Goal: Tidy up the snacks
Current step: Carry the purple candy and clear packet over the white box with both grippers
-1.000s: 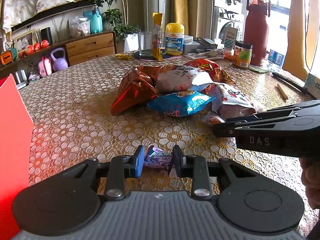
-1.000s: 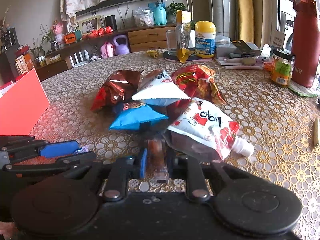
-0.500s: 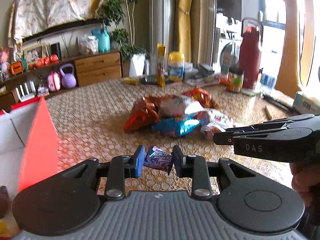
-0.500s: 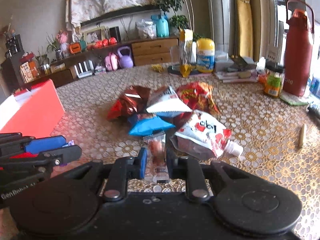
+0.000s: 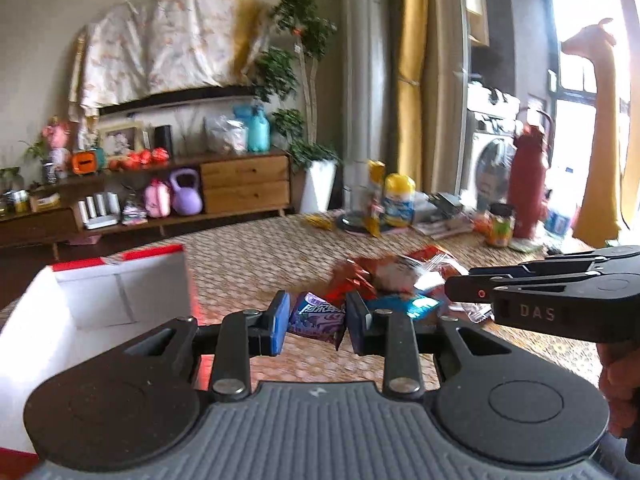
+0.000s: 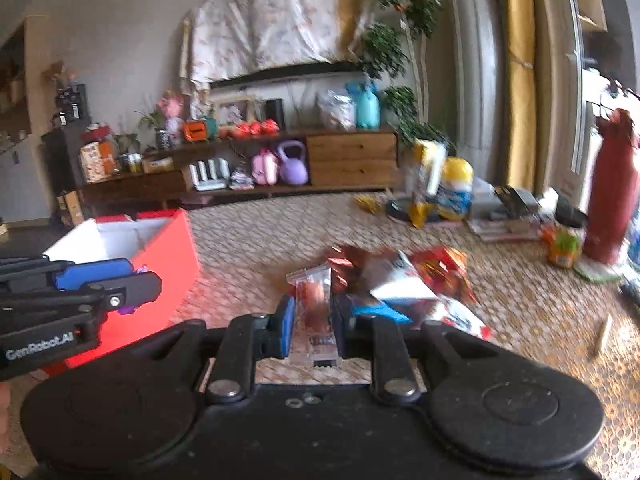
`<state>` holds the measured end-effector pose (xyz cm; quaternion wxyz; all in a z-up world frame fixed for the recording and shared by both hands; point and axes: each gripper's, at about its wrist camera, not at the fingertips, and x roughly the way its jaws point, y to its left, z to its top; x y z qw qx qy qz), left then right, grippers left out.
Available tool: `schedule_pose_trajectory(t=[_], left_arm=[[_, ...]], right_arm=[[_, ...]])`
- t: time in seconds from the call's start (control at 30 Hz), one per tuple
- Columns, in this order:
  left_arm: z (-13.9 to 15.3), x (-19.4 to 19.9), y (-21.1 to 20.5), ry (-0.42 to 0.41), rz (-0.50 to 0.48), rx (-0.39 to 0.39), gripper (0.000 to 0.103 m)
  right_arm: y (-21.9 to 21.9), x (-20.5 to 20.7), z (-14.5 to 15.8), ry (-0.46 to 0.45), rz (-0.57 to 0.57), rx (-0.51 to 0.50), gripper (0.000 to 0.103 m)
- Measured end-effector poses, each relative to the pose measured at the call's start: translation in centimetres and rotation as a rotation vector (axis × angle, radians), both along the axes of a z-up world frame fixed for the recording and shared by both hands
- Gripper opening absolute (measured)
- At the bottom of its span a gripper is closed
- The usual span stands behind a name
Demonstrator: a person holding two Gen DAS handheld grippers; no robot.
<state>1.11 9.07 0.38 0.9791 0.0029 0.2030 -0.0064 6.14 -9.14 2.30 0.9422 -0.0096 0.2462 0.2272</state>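
Observation:
My left gripper (image 5: 316, 320) is shut on a small purple candy packet (image 5: 316, 315), held in the air above the table. My right gripper (image 6: 314, 322) is shut on a clear packet with a reddish snack inside (image 6: 314, 304), also lifted. A pile of snack bags (image 6: 404, 276) in red, white and blue lies on the table beyond both grippers; it also shows in the left wrist view (image 5: 396, 276). A red box with a white inside (image 5: 80, 312) stands open at the left; in the right wrist view (image 6: 160, 248) the left gripper (image 6: 120, 284) is beside it.
The table has a lace-pattern cloth (image 6: 520, 304). At its far side stand a yellow-lidded jar (image 5: 398, 200), a glass, a small jar (image 5: 498, 226) and a dark red flask (image 5: 528, 184). A wooden stick (image 6: 602, 336) lies at the right. A sideboard stands behind.
Both grippers have risen from the table with their packets and swung left. The red box's open white inside has come into view.

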Motion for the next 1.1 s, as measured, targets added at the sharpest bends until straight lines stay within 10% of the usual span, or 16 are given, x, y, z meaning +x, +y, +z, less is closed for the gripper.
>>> schedule_pose_trajectory(t=[1.1], left_arm=[[-1.1,-4.6,14.2,0.037,0.338,-0.015,0.030]], right_arm=[[17.1,-3.1,1.9,-0.033,0.385,-0.032,0.019]])
